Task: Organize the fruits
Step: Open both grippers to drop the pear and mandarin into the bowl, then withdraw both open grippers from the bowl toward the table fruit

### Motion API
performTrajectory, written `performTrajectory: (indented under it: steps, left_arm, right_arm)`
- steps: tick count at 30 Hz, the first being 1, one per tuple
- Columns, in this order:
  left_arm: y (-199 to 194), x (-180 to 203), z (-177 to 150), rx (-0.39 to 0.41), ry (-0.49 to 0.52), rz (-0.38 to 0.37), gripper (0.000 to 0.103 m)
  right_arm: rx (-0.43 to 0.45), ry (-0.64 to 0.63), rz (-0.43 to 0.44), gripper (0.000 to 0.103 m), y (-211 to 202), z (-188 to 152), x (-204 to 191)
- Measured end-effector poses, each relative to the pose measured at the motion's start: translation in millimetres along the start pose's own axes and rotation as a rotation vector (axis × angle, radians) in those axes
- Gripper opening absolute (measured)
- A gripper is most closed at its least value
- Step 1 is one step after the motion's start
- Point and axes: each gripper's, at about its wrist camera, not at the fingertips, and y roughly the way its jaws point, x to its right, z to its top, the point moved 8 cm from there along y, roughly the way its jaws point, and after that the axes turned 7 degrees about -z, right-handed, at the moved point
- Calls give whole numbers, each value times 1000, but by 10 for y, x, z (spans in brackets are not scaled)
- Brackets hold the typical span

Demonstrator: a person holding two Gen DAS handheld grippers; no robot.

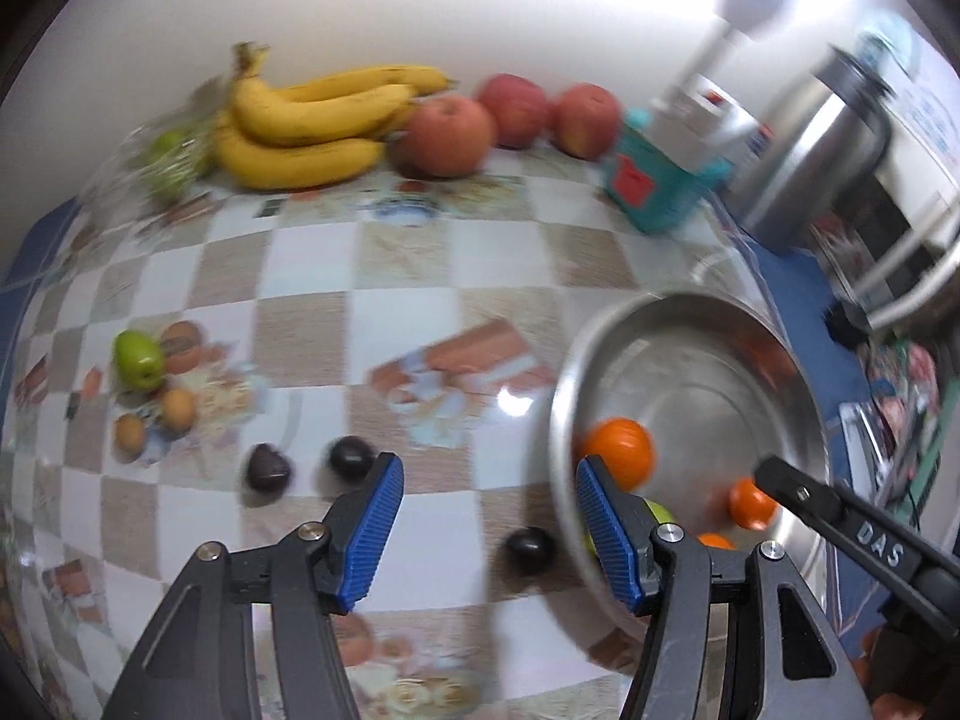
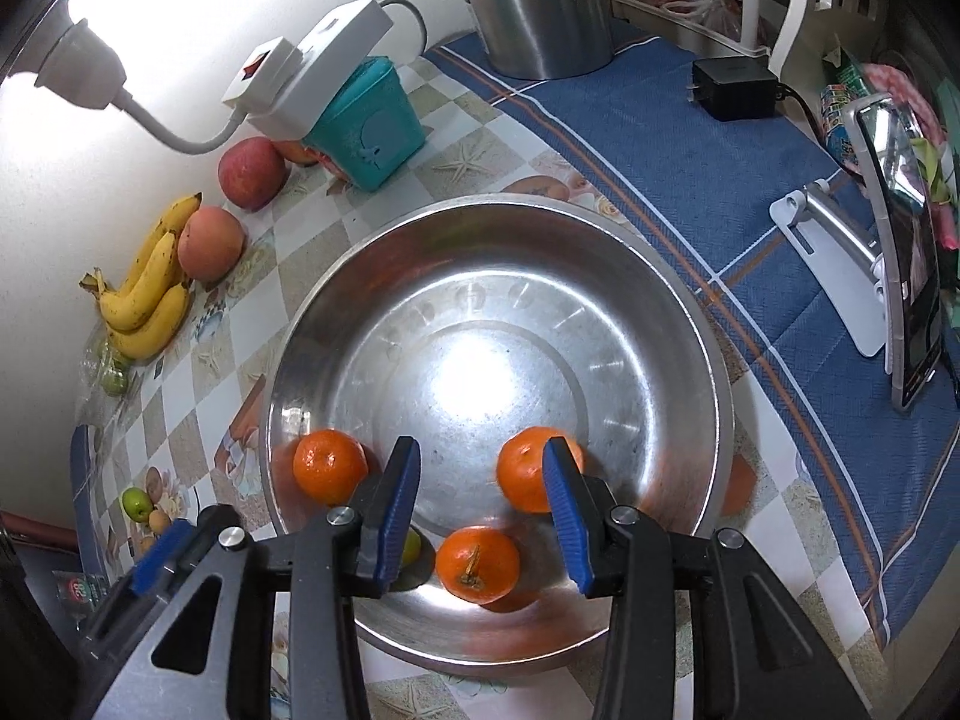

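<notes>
A steel bowl (image 2: 492, 201) holds three oranges (image 2: 330, 465) (image 2: 528, 474) (image 2: 477, 564) and a green fruit (image 2: 411, 546) half hidden by a finger. Above it my right gripper (image 2: 480, 456) hangs open, gripping nothing. In the left wrist view the bowl (image 1: 660, 300) is at the right with two oranges (image 1: 621, 453) showing. My left gripper (image 1: 489, 474) is open and empty over the checked cloth just left of the bowl. Three dark plums (image 1: 269, 468) (image 1: 351, 459) (image 1: 529, 549) lie on the cloth near it. A green apple (image 1: 139, 360) sits farther left.
Bananas (image 1: 312, 126) and three red apples (image 1: 447, 135) line the back wall. A teal box (image 1: 654, 186) with a power strip, a steel kettle (image 2: 540, 6), a black adapter (image 2: 735, 87) and a phone on a stand (image 2: 909, 276) stand on the blue cloth.
</notes>
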Motion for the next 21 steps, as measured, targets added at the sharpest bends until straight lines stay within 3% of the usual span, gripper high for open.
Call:
performTrajectory:
  steps: [13, 21]
  left_arm:
    - [-423, -940, 74, 52, -215, 156, 64]
    - [-621, -1192, 78, 83, -278, 177, 68]
  right_arm:
    - [20, -128, 6, 43, -110, -155, -432]
    - [39, -217, 30, 43, -186, -285, -758]
